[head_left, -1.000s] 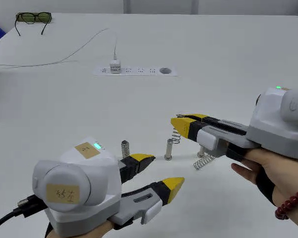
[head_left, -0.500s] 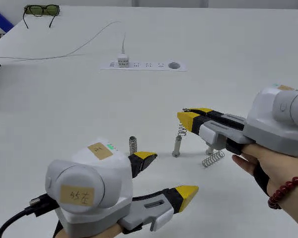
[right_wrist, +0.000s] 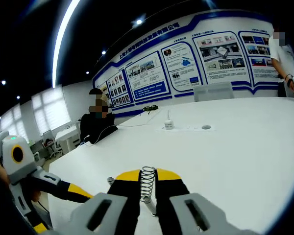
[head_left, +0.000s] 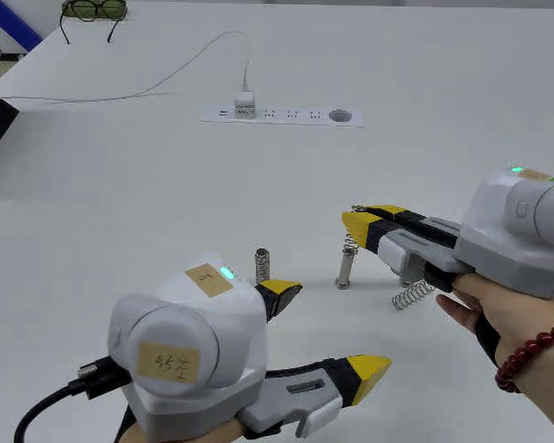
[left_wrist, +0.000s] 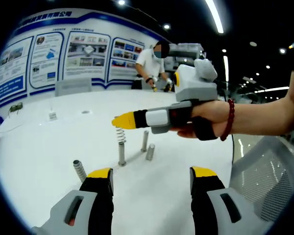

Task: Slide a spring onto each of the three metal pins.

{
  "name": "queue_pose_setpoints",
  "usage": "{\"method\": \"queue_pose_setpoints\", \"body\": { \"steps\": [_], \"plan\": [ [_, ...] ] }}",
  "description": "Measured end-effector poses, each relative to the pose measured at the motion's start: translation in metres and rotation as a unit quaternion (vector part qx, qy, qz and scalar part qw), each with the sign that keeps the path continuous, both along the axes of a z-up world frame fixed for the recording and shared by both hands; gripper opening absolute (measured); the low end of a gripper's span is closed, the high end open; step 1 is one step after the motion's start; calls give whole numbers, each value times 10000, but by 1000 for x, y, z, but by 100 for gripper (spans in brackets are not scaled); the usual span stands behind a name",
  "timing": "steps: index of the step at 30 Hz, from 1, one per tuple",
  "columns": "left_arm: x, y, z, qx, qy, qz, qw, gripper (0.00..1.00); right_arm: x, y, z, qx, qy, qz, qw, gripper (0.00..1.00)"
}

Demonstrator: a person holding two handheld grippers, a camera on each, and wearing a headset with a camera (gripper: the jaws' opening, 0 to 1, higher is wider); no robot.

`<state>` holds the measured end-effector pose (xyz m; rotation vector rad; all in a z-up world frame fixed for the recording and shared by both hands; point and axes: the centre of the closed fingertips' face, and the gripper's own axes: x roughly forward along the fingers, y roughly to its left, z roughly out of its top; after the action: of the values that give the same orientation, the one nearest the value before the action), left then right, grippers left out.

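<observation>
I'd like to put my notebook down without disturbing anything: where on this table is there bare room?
The broad white stretch between the power strip and the pins is bare, as is the table left of the sprung pin. It is crowded near the pins, loose spring, left gripper and right gripper.

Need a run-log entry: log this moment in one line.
right gripper: shut on spring over middle pin | left gripper: open, empty | leftmost pin: sprung | loose spring: on table
</observation>
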<state>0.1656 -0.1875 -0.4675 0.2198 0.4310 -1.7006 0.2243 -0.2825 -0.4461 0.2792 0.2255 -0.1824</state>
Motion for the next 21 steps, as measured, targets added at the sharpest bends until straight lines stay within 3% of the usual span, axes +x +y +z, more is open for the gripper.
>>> {"method": "queue_pose_setpoints", "body": {
  "steps": [12, 21],
  "plan": [
    [-1, 1, -1, 22, 21, -14, 10000, 64, 2, -4, 0, -1, -2, -34, 10000, 11],
    [-2, 1, -1, 24, 22, -29, 10000, 64, 0, -1, -6, -351, 162, 77, 9992, 12]
  ]
}}
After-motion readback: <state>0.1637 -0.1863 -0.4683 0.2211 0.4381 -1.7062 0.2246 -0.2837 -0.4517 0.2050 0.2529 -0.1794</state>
